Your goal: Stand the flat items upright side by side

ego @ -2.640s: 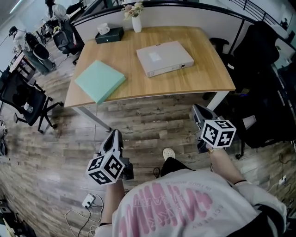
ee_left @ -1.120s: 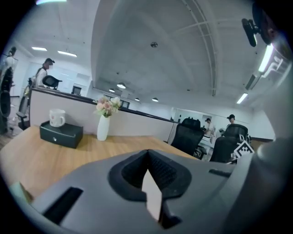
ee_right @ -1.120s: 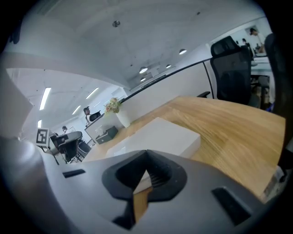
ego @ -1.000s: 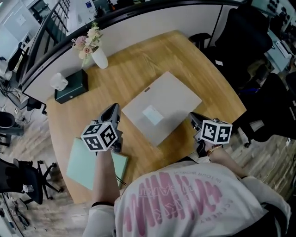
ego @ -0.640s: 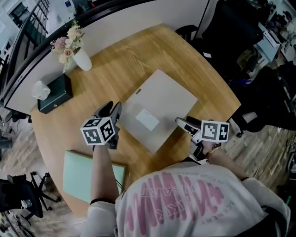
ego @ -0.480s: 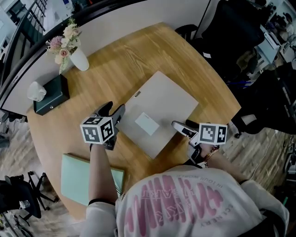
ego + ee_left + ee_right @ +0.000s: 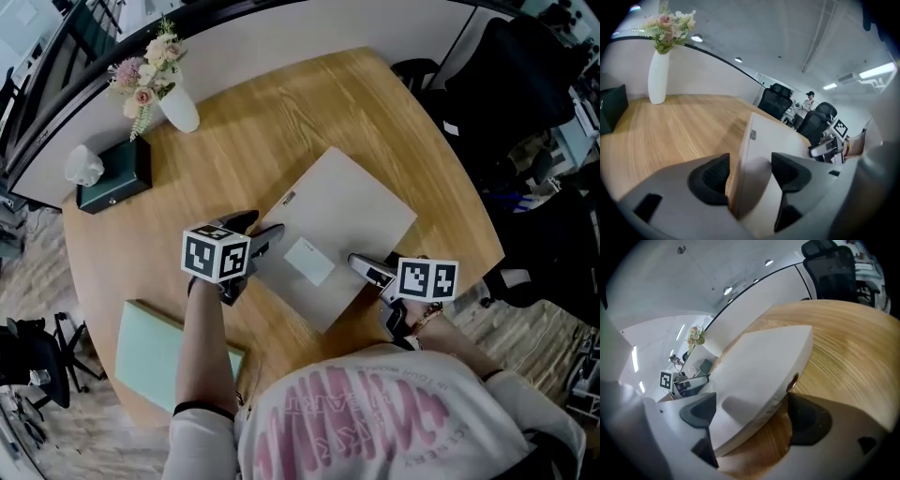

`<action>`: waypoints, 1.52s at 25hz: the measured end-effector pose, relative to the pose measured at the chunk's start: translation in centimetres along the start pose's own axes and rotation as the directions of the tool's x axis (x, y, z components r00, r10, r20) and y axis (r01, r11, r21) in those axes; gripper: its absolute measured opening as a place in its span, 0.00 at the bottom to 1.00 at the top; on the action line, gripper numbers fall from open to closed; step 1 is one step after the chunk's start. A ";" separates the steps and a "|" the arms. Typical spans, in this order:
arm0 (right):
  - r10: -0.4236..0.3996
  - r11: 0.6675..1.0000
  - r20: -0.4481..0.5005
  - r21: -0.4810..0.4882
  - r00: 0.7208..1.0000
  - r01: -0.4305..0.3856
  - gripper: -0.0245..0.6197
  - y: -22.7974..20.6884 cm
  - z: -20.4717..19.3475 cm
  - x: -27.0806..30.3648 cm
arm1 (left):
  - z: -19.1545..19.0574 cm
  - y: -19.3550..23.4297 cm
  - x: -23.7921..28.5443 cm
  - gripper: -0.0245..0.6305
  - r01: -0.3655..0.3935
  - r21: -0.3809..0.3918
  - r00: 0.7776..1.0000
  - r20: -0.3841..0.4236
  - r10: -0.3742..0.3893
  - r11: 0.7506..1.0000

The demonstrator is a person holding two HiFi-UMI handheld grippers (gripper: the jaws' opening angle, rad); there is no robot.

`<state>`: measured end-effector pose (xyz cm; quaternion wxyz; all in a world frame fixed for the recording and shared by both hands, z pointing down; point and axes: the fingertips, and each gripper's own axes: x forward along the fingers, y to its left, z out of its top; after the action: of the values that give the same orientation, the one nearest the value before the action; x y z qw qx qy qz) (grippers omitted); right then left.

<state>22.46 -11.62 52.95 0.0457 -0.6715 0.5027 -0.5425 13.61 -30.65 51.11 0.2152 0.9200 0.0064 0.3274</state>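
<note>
Left tool [image 7: 750,171], newly agape, astride binder [image 7: 780,136]

The central flat case [image 7: 347,216] is laid on the table [image 7: 281,122]; all positions are given from it. The second flat case [image 7: 155,352] is laid to the front left, well apart. The tissue box [image 7: 112,178] is placed to the rear left, and the vase [image 7: 178,111] farther back. An office chair [image 7: 525,84] is located to the right, off the table.

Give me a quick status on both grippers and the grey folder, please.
Left gripper and right gripper: jaws just been opening, straddling opposite edges of grey folder, unclamped. Folder flat on table. Green folder flat, apart, near left.
</note>
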 end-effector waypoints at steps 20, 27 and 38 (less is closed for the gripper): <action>0.027 0.971 -0.247 -0.222 0.969 -0.084 0.78 -3.7 7.9 3.3 | -0.4 -2.8 4.5 0.61 -0.061 -0.284 0.995 -0.091 0.037 0.957; 0.046 0.961 -0.191 -0.259 0.981 -0.096 0.77 -3.5 7.9 3.2 | -0.8 -3.6 4.4 0.61 -0.097 -0.309 0.992 -0.102 0.068 0.946; 0.131 0.815 -0.199 -0.536 0.971 -0.220 0.77 -1.5 8.8 0.0 | -2.1 -9.3 2.1 0.58 -0.245 -0.291 0.969 -0.055 0.239 0.925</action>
<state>30.19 -15.14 50.29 -0.1396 -0.5628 0.7001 -0.4167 15.18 -21.08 50.11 0.3082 0.8681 -0.1543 0.3572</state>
